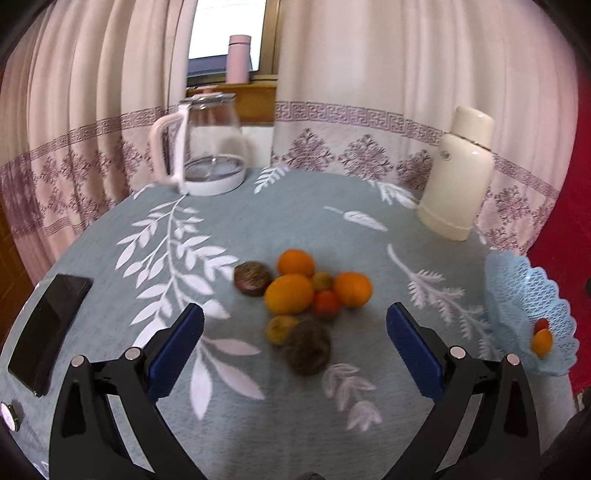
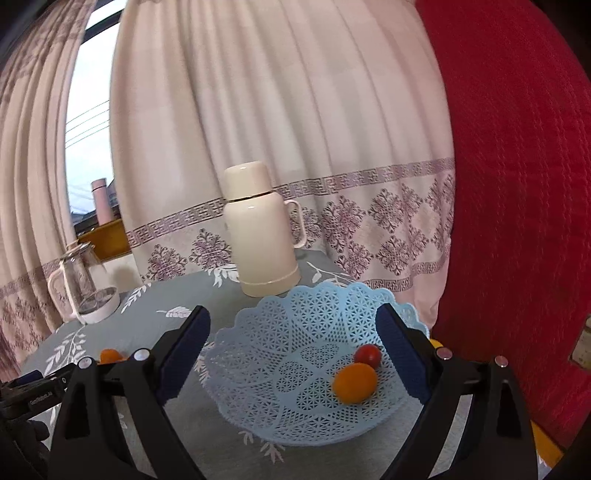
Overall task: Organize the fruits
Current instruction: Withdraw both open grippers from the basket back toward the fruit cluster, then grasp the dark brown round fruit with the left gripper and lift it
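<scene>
A matt woven tablecloth (image 1: 295, 221) covers the table, the pale blue basket (image 2: 295, 354) at the right is perforated lattice plastic, the far-left kettle (image 1: 210, 144) is clear glass, the cream flask (image 2: 262, 236) looks glossy and smooth, and the oranges (image 1: 291, 291) have dimpled skins.

I'm working in a home, prob. a living or dining rm. A round table (image 1: 258, 221) w/ a grey-blue leaf-print cloth is my landmark. Behind the table hang pale pink pleated curtains (image 2: 295, 129) w/ a purple patterned border, parted at a window (image 1: 227, 29); a pink flask (image 1: 238, 59) stands on the wooden sill beyond the table's far edge. On the table's far left sits a glass kettle (image 1: 207, 147), on its far right a cream thermos jug (image 2: 262, 229). Right of the table, red textured fabric (image 2: 517, 184). A blue lace-pattern fruit basket (image 2: 295, 332) sits at the table's right edge, loose fruit (image 1: 291, 291) mid-table.
</scene>
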A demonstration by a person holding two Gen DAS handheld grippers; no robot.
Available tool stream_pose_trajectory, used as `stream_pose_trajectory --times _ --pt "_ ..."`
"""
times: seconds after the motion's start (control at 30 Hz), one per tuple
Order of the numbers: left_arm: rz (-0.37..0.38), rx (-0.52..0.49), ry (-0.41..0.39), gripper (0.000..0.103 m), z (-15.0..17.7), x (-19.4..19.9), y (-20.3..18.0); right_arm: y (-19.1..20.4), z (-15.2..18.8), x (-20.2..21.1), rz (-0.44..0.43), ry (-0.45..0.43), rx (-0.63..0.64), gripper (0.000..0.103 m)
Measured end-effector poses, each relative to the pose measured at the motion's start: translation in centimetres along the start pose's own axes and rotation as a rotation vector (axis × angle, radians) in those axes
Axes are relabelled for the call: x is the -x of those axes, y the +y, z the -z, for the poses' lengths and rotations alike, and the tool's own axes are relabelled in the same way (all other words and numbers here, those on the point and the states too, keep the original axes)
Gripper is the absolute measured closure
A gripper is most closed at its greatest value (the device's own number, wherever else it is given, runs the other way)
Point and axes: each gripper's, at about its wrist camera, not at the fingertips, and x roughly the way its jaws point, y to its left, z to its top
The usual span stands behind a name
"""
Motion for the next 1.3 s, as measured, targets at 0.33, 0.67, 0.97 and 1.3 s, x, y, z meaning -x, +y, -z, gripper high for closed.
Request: stream_pose_trajectory --times 0.33,0.67,0.97,1.3 --pt "-0.006 -0.018 0.047 0.003 1.4 -1.1 0.2 3.4 1.0 -0.2 -0.103 0.047 0.148 0.012" --pt "-0.008 -0.038 0.178 0.003 1.4 -4.5 -0.3 4.3 1.4 -0.6 -0.122 0.077 0.192 0.012" --pt "0.011 -0.063 0.265 0.02 1.3 -6.6 -1.0 4.4 1.4 -0.7 -0.122 0.082 0.193 0.012" --pt "0.014 -0.054 0.269 0.061 1.4 -6.7 -0.9 4.4 1.4 -0.7 -0.124 0.083 0.193 0.012"
